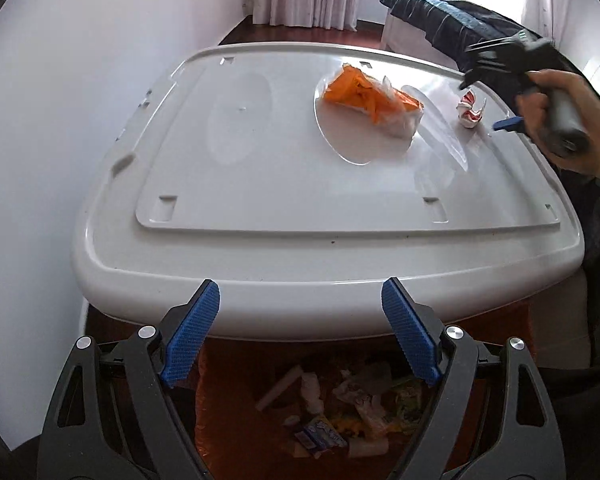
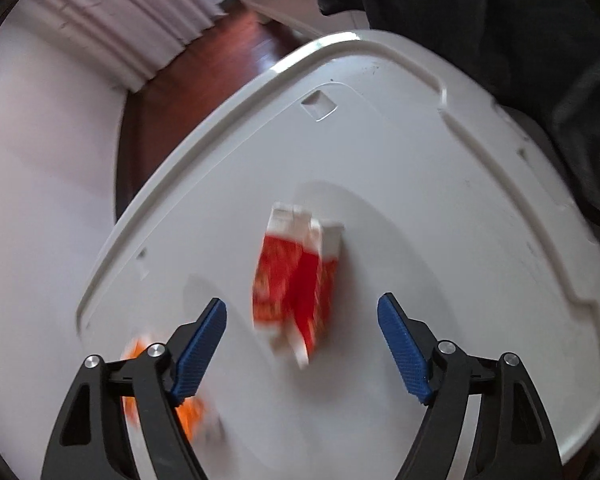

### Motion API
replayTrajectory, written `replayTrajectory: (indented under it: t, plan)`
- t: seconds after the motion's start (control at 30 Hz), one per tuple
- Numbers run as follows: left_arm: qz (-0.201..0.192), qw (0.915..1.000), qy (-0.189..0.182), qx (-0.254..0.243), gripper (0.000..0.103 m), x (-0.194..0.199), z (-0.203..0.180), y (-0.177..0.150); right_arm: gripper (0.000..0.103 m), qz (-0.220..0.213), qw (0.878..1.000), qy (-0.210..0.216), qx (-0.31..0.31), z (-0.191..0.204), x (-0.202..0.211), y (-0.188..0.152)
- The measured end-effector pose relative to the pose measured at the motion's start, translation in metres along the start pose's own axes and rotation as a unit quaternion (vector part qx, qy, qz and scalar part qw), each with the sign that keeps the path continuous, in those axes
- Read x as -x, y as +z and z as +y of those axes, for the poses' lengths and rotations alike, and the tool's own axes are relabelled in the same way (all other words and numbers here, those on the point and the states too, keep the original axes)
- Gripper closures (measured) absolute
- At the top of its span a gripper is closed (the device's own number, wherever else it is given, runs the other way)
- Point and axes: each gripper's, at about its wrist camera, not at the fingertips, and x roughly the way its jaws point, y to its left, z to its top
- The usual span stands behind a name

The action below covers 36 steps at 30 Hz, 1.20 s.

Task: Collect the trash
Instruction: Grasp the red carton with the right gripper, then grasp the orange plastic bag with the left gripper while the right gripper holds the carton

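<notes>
The right gripper [image 2: 302,344], jaws spread and empty, is hovering over the crumpled red-and-white wrapper [image 2: 296,276] on the white surface [image 2: 460,200], risking nudging the light wrapper away while closing.

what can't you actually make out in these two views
- Red and white wrapper: print unreadable, motion blur in the right wrist view.
- Orange bag: mostly hidden behind a finger of the right gripper.
- Trash in the bin: labels too small, left wrist view.
</notes>
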Motion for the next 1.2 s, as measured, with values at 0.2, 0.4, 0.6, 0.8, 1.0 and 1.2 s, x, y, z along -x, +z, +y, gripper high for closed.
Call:
replayTrajectory:
  t: [0.2, 0.4, 0.6, 0.8, 1.0, 1.2]
  plan:
    - [0.001, 0.9999, -0.013, 0.000, 0.022, 0.000, 0.000, 0.000, 0.047, -0.050, 0.991, -0.108, 0.064, 0.036, -0.017, -0.012]
    - [0.007, 0.9998, -0.015, 0.010, 0.022, -0.003, 0.001, -0.003, 0.077, -0.096, 0.979, -0.137, 0.118, 0.037, -0.015, -0.042]
    - [0.014, 0.9996, 0.003, 0.022, 0.022, -0.014, 0.005, -0.007, 0.078, -0.079, 0.984, -0.092, 0.132, 0.011, 0.010, -0.065]
    - [0.015, 0.9996, 0.012, 0.022, 0.022, -0.015, 0.003, 0.000, 0.078, -0.085, 0.984, 0.002, 0.159, -0.027, 0.095, -0.125]
    - [0.003, 0.9998, 0.016, -0.010, 0.022, -0.026, -0.042, 0.045, 0.077, -0.149, 0.974, 0.036, 0.168, -0.065, 0.156, -0.180]
    - [-0.006, 0.9980, -0.006, 0.063, 0.022, -0.061, -0.075, 0.120, 0.077, -0.173, 0.967, 0.042, 0.182, -0.074, 0.168, -0.179]
